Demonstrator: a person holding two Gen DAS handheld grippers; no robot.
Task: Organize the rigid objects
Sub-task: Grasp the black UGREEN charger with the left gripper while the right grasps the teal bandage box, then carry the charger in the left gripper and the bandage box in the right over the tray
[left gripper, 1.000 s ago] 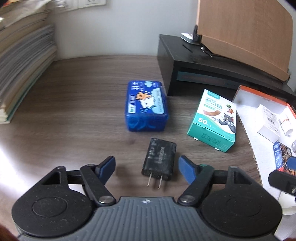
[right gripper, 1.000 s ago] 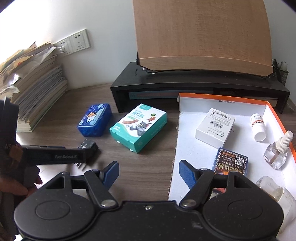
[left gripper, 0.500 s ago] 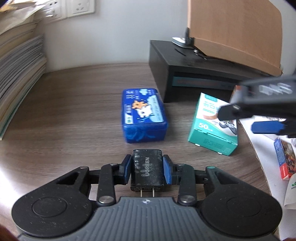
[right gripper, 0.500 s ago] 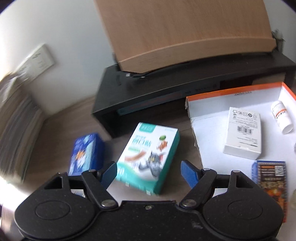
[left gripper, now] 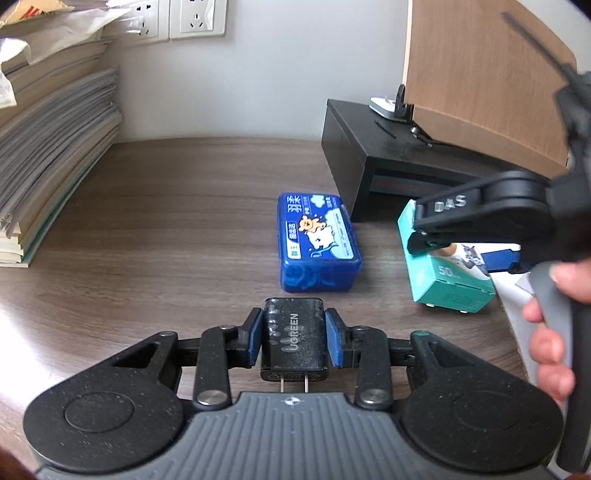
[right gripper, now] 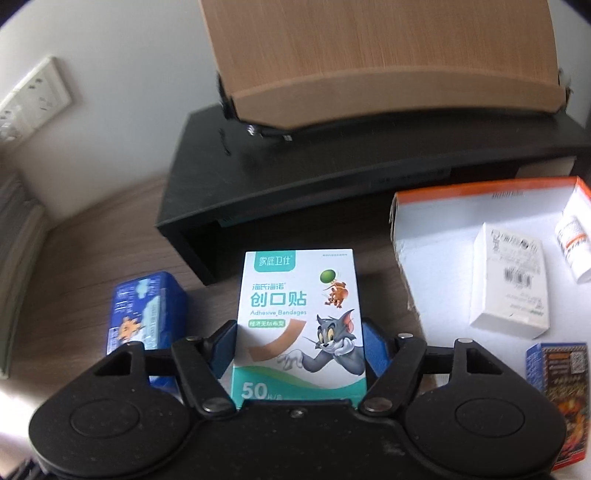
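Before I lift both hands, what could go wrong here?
The left gripper grips only the black charger by its smooth sides, so it may slip. The right gripper straddles the bandage box, perhaps not fully clamped. The blue case sits close and could be knocked.

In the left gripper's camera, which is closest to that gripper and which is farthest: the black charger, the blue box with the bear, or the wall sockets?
1. Black UGREEN charger: between the left gripper fingers.
2. Blue box with the bear: just ahead, slightly right, on the desk.
3. Wall sockets: far back on the wall, upper left.
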